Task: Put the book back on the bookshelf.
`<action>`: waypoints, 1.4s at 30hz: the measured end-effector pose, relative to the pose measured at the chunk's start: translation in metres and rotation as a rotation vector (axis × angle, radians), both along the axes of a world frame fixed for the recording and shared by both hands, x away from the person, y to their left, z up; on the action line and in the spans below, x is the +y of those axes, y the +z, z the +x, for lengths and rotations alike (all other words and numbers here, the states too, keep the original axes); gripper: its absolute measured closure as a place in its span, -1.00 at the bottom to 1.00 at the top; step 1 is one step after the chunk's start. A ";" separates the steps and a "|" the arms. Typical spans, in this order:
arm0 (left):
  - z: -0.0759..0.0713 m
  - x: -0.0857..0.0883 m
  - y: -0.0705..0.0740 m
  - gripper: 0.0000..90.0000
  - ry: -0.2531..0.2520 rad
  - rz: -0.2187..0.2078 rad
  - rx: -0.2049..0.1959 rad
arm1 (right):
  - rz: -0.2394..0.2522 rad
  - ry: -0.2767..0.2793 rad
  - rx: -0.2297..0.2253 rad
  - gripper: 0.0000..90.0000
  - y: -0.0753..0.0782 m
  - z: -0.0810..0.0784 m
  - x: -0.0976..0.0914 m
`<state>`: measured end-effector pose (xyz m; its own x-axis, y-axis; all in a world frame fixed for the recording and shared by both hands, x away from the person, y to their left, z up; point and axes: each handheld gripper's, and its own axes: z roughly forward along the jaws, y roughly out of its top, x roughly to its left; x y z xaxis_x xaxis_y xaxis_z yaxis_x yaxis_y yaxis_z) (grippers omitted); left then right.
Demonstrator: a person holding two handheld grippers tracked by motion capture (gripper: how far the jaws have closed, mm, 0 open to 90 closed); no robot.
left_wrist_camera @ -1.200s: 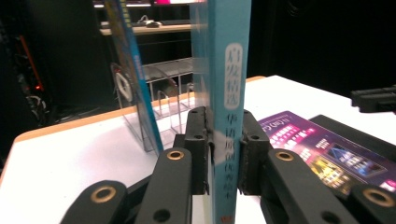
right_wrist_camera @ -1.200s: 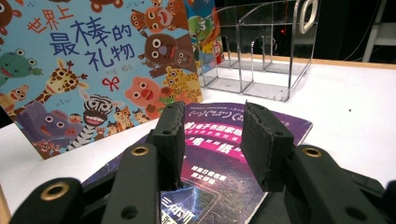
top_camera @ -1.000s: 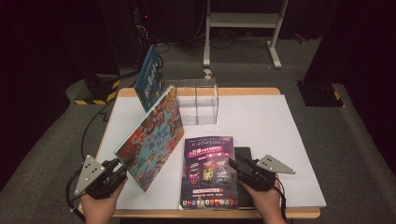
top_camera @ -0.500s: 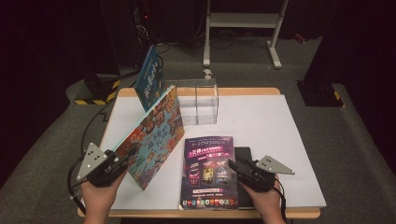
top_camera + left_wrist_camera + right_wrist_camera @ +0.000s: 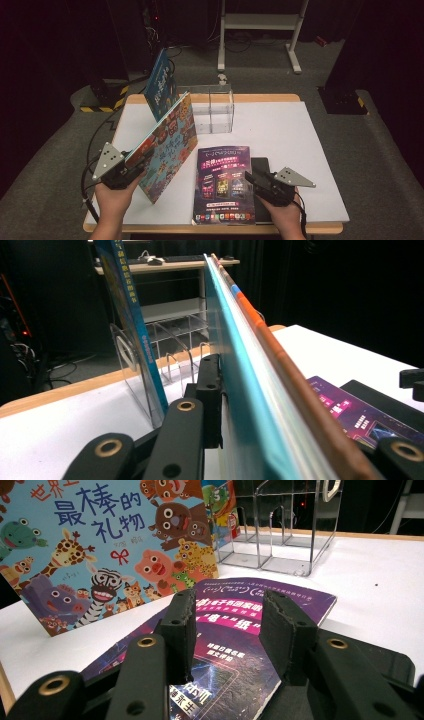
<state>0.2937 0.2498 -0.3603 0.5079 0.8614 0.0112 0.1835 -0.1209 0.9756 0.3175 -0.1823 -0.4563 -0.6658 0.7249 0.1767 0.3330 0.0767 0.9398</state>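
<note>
In the high view, the left gripper (image 5: 131, 169) clamps the near left edge of a large colourful picture book with cartoon animals on its cover (image 5: 167, 145), which stands tilted on its lower edge on the white table top (image 5: 290, 135), its upper corner close to the clear acrylic divider rack (image 5: 214, 111) at the far side. A blue book (image 5: 161, 84) stands upright in the left end of that rack. A flat purple magazine (image 5: 222, 184) lies near the front edge, partly over a black slab (image 5: 261, 167), and the right gripper (image 5: 252, 178) rests above the magazine's right margin. In the left gripper view, the jaws are closed on the picture book's (image 5: 250, 385) edge, which runs away between them; the blue book (image 5: 127, 315) leans in the rack (image 5: 175, 347) beyond. In the right gripper view, the right gripper's (image 5: 227, 630) jaws stand apart with nothing between them, low above the purple magazine (image 5: 235, 645); the picture book's (image 5: 100, 545) cover faces the camera, and the rack (image 5: 285, 525) stands behind on the table.
</note>
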 end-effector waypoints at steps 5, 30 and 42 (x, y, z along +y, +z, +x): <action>0.002 0.001 0.002 0.78 0.017 -0.012 0.027 | 0.000 0.005 0.000 0.28 0.000 -0.001 0.000; 0.027 -0.002 0.047 0.81 0.160 -0.030 -0.003 | 0.044 0.027 -0.004 0.30 0.007 -0.005 -0.004; 0.069 -0.031 0.054 0.80 0.256 -0.038 -0.060 | 0.054 0.033 0.001 0.31 0.007 -0.006 -0.005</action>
